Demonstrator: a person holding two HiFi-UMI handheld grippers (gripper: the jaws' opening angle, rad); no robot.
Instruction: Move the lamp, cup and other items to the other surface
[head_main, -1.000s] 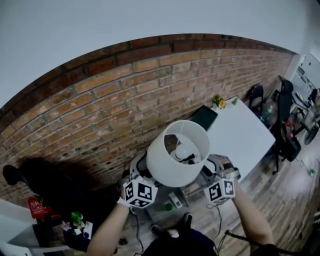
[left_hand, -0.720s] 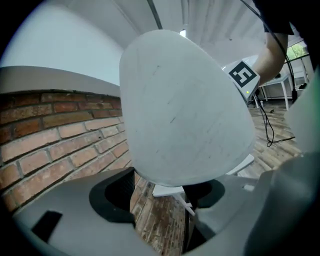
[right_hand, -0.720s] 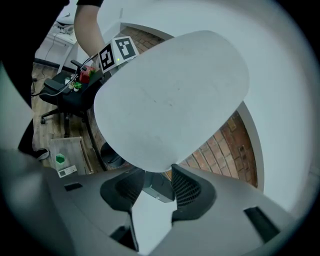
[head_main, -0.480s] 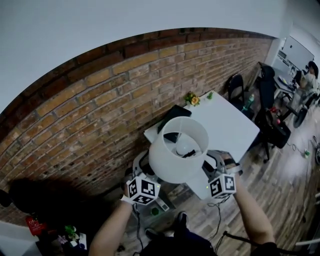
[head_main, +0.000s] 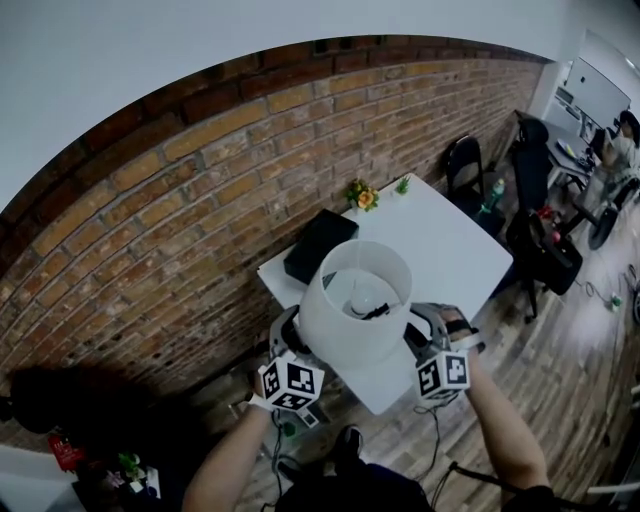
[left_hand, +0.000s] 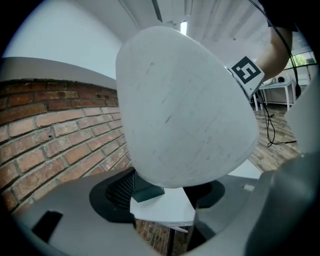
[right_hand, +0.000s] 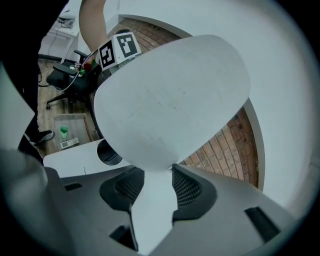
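Two grippers share the lamp (head_main: 355, 300), and we have it clear of any surface, upright, shade mouth facing up with the bulb (head_main: 366, 298) showing inside. The left gripper (left_hand: 167, 189) has its jaws spread very wide, one pad on either side of the shade's lower curve; the right gripper (right_hand: 157, 186) stands a good way open too, its pads closing in on the shade's bottom edge from the opposite flank; we judge both are clamped on the lamp, since nothing else bears it.

Now the relation that matters: the white table (head_main: 450, 250) lies ahead of the jaws and below them, its near corner right under the lamp in the head view, so the way on is forward and down; neither hand is nearer, as they sit level on either side.

Watch that edge; a set-down at the corner would leave the base, hidden under the shade, close to the lip, so we'd want to go further in. The black box (head_main: 318, 245) sits on the table's left part by the brick wall (head_main: 200, 220), just beside the lamp's line; the flowers (head_main: 362, 195) stand further back at the wall side; the middle and right of the top look bare, and that is our open ground. A black chair (head_main: 462, 165) stands beyond the far end, well apart.
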